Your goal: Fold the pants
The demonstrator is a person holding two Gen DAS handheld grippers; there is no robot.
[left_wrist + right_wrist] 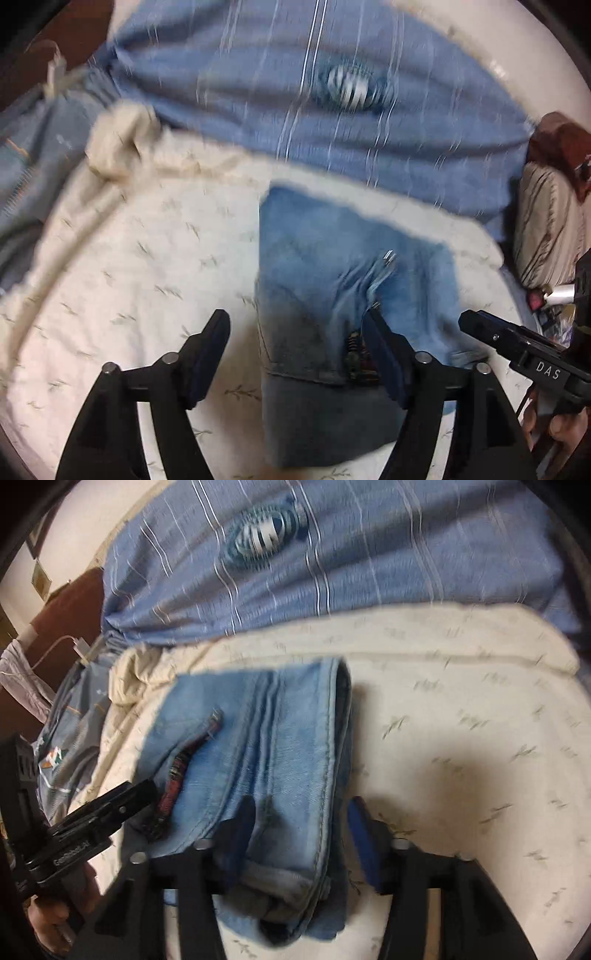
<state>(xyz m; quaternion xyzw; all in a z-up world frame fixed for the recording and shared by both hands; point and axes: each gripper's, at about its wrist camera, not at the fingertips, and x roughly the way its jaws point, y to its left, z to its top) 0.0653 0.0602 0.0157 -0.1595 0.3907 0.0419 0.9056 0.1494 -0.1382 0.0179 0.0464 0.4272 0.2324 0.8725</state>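
Observation:
Light blue jeans (332, 251) lie folded into a compact stack on a cream bedsheet (129, 277). My left gripper (295, 321) is open over the stack's near left part, its left finger above the sheet and its right finger above the denim. In the right wrist view the jeans (280, 738) show their thick folded edge and a red-and-dark belt (177, 775) at the waist. My right gripper (303, 810) straddles that edge, open, pads not pressing. Each view also catches the other gripper at its side: the right one (517, 347) and the left one (103, 812).
A blue striped cover (369, 110) bulges across the bed behind the jeans. A crumpled cream bundle (118, 136) sits at the back left, a grey-blue patterned cloth (74, 738) further left. Beige striped fabric (546, 221) is off the bed's right side. A white charger cable (77, 646) lies by the headboard.

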